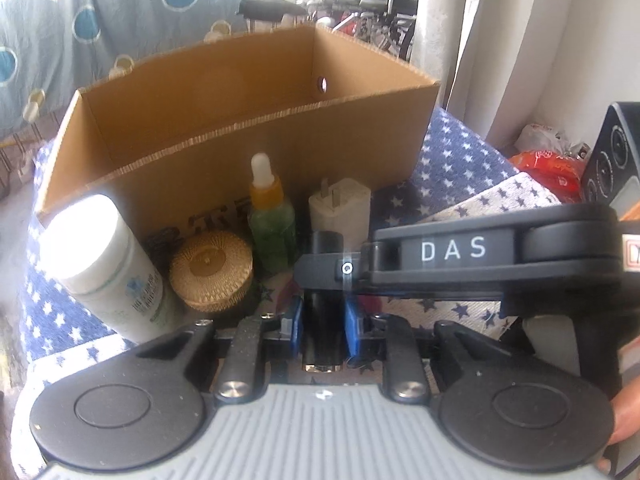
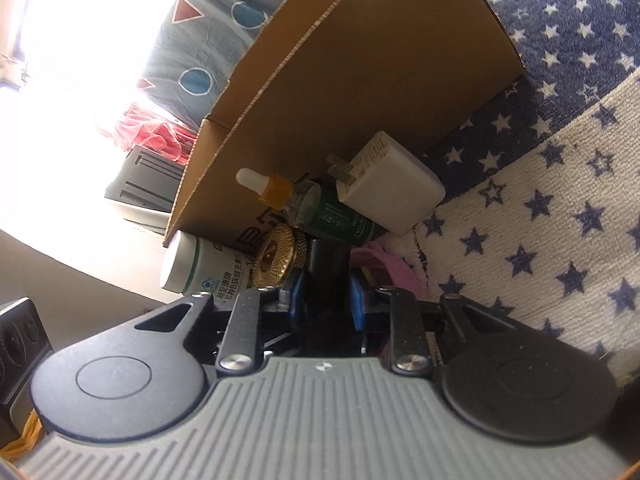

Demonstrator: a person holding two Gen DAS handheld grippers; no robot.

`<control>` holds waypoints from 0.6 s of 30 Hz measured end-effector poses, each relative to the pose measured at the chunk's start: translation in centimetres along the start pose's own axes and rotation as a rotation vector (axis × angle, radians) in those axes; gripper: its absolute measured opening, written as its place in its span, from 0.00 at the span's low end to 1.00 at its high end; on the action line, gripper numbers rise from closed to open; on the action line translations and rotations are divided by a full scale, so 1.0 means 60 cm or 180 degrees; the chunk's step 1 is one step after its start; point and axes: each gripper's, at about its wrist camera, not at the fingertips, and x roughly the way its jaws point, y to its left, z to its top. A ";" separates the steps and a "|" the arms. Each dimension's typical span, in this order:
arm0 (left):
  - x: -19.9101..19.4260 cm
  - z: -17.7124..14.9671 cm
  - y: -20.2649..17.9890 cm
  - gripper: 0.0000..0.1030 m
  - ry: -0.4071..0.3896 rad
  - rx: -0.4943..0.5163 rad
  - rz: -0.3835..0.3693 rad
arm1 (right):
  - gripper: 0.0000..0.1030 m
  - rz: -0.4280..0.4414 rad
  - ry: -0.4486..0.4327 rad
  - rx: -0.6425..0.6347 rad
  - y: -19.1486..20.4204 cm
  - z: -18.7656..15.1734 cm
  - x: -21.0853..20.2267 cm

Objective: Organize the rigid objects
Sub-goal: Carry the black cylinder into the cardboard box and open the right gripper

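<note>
A black oblong object [image 1: 325,248] stands between the blue pads of my left gripper [image 1: 325,320], which is shut on its lower part. My right gripper [image 1: 346,269] comes in from the right and pinches the same object higher up. In the right wrist view that black object [image 2: 328,260] sits clamped between the pads of the right gripper [image 2: 326,296]. Behind it, in a row against the open cardboard box [image 1: 352,136], stand a white bottle [image 1: 108,256], a round woven gold case [image 1: 212,268], a green dropper bottle [image 1: 272,224] and a white charger plug [image 1: 340,212].
Everything rests on a blue-and-white star-patterned cloth [image 1: 460,152]. A black speaker [image 1: 612,152] and an orange-red bag [image 1: 552,168] lie at the right. Something pink [image 2: 388,268] lies on the cloth beside the right gripper. A hand [image 1: 624,420] shows at the lower right edge.
</note>
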 end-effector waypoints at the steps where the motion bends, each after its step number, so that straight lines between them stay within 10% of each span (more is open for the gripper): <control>1: -0.008 0.000 -0.003 0.21 -0.0041 0.0019 0.0016 | 0.21 0.0017 -0.0036 -0.0041 0.004 0.000 -0.008; 12: -0.148 0.093 0.027 0.22 -0.0768 0.0019 0.0294 | 0.21 0.0179 -0.0579 -0.1253 0.179 0.039 -0.090; 18: -0.094 0.203 0.109 0.22 -0.0447 -0.0313 0.0441 | 0.21 0.0411 -0.0172 -0.1353 0.247 0.170 -0.015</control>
